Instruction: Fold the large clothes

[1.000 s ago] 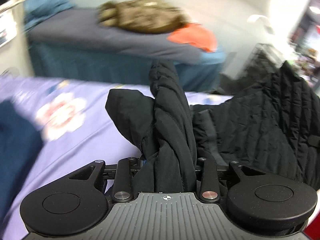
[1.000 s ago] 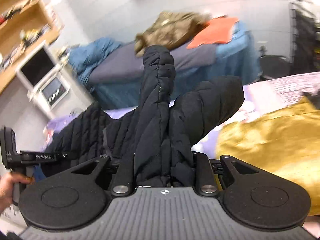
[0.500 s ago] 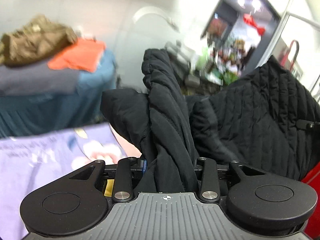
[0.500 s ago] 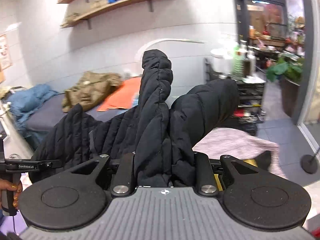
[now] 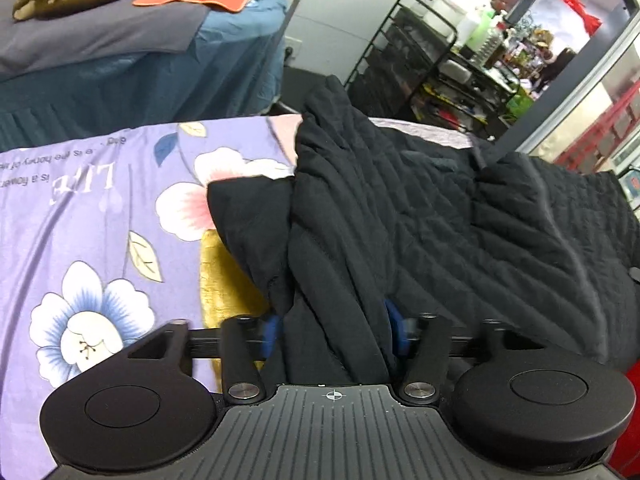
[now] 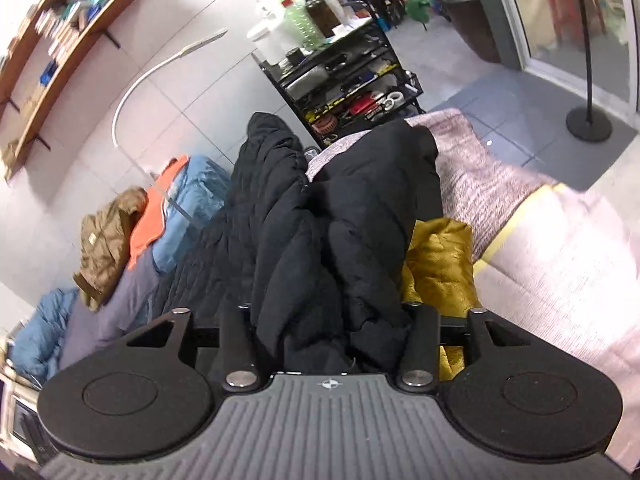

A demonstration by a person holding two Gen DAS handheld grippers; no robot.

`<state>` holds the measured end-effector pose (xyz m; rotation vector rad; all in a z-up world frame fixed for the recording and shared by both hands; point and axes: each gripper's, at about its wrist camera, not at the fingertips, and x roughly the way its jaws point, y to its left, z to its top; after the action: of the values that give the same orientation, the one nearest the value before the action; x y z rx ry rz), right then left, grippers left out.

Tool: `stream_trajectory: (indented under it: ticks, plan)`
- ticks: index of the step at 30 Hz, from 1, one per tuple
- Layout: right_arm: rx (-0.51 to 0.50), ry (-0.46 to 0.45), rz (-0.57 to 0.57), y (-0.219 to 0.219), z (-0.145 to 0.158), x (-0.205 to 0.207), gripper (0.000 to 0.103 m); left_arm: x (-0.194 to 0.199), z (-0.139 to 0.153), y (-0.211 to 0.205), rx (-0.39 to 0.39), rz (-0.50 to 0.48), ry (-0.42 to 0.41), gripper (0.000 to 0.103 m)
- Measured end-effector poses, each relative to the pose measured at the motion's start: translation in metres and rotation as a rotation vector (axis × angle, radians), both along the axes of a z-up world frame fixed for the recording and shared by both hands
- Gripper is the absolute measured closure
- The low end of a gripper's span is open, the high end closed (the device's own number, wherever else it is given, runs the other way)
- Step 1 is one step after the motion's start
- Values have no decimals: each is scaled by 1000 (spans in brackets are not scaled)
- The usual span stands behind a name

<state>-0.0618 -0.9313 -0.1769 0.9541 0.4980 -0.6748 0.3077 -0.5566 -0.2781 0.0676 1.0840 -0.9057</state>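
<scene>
Scene: a black quilted jacket [image 5: 420,216] is spread over a bed with a purple flowered sheet [image 5: 80,208]; a gold cloth [image 5: 224,276] lies partly under it.
Left claw [image 5: 334,328]: jaws have just been opening and now stand wide apart; a bunched fold of the jacket lies between the blue pads [image 5: 394,330], which look to have let go of it.
Right claw [image 6: 328,332]: jaws have just been opening; a thick wad of the jacket fills the gap between them, and whether the fingers press on it cannot be told from this view.
Jacket position: in the left wrist view most of it rests on the bed to the right of the claw; in the right wrist view it is heaped up ahead of the claw, beside a pink knitted blanket [image 6: 480,176].
Stage, as judged: the jacket is being set down to begin a fold.
Risk one: fabric may snag on a pad as a claw pulls back, dragging the laid part out of shape.
Risk two: the bulky padding may spring open and undo any fold.
Risk three: the gold cloth underneath may be gathered up with the next grasp.
</scene>
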Motion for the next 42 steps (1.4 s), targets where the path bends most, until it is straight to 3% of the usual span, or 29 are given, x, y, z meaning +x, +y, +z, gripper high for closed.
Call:
stream_trajectory:
  ticks: [6,10,13,17,20,26,28,30,32,34,37,42]
  plan:
    - [115,-60,-59,-6,-24,-22,29,0,-13,4,8,13,14,0]
    - [207,-162,-113,-7,-43,-39,22,5,-18,13,3,27,43,0]
    - [209,-186,-127,-3,-40,-42,20,12,-18,16,18,23,66,0]
    - [122,-110,-145,9,-17,-36,20,20,-13,31,19,44,110,0]
    - [13,-50,-205,24,6,-40,9,23,-7,46,27,25,81,0]
    - [-74,56,-262,43,26,-69,8,25,7,75,20,32,47,0]
    - [-82,84,-303,48,25,-79,5,24,10,81,70,68,-8,0]
    - [-28,117,-353,49,18,-89,4,26,11,87,131,92,-26,0]
    - [4,85,-389,55,17,-94,7,23,21,93,114,99,-36,0]
    - [-32,77,-399,65,27,-90,10,11,38,92,118,66,-102,0]
    - [-93,169,-384,84,52,-71,9,-16,61,80,161,-31,-192,0]
    - [-170,260,-159,131,91,-22,0,-63,91,55,191,-165,-223,0]
